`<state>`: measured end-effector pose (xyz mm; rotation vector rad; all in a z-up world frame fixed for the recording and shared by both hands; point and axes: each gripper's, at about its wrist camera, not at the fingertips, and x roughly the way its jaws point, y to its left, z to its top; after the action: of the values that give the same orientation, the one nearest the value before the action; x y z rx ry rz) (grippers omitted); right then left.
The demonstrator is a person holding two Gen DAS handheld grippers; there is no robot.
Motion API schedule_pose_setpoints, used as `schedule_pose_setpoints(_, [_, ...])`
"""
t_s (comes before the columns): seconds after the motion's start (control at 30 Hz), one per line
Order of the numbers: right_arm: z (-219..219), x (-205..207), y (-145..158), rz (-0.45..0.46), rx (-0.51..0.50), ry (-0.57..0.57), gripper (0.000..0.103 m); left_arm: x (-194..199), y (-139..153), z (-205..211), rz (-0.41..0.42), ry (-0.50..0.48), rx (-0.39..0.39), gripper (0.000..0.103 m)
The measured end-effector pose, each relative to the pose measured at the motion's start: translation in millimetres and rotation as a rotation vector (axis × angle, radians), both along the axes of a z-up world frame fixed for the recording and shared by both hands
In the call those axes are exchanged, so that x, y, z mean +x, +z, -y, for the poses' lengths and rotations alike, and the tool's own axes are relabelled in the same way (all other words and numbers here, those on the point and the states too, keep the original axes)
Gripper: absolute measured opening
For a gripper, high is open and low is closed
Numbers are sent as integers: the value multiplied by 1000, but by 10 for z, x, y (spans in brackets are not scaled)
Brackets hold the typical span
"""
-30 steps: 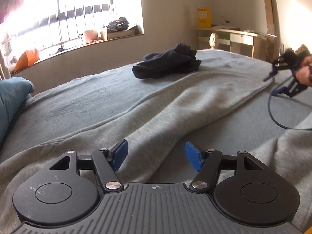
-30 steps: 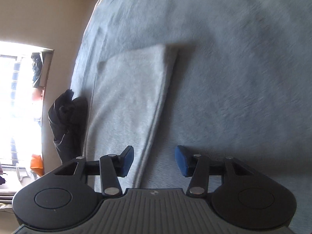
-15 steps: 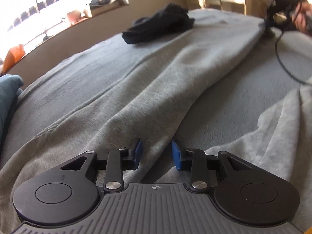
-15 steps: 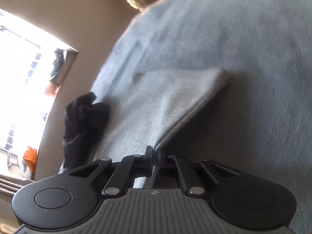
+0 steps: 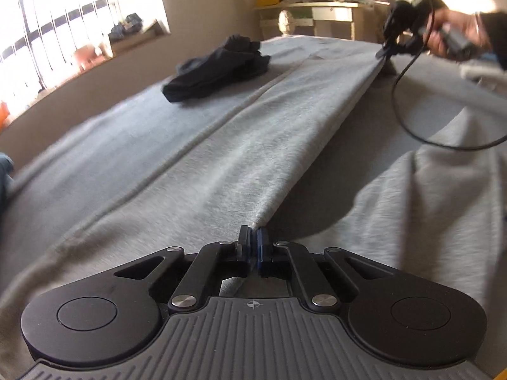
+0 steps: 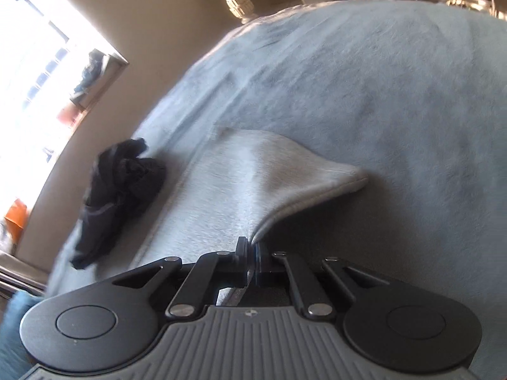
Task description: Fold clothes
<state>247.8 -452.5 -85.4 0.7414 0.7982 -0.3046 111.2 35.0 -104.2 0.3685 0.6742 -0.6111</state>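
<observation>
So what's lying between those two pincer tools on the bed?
One long leg of the grey sweatpants stretches between them: the left gripper pinches its near edge, the right gripper its far end. The left wrist view shows it.

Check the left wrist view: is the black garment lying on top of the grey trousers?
No, the black garment lies on the bedspread beside the grey trousers, apart from them.
</observation>
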Motion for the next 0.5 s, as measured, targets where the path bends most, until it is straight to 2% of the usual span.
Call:
schedule_pose_setpoints(0.07, [19, 7, -127, -65, -59, -2, 4, 77, -128, 12, -31, 10, 11, 1])
schedule_pose_setpoints(0.13, [33, -16, -234, -82, -58, -12, 5, 152, -253, 25, -61, 20, 23, 2])
schedule_pose_setpoints(0.27, [61, -67, -435, -118, -59, -36, 14, 137, -189, -56, -82, 21, -27, 6])
schedule_pose_setpoints(0.33, [90, -158, -344, -138, -98, -88, 37, 127, -122, -146, -120, 18, -78, 13])
schedule_pose_setpoints(0.43, [130, -362, -144, -155, -157, -193, 39, 94, 1, -382, -214, 29, -210, 16])
schedule_pose_setpoints(0.47, [111, -423, -56, -124, -147, -186, 39, 104, 41, -462, -219, 54, -235, 16])
schedule_pose_setpoints(0.5, [-6, -425, 37, -98, -146, -124, 38, 115, 81, -542, -224, 79, -260, 16])
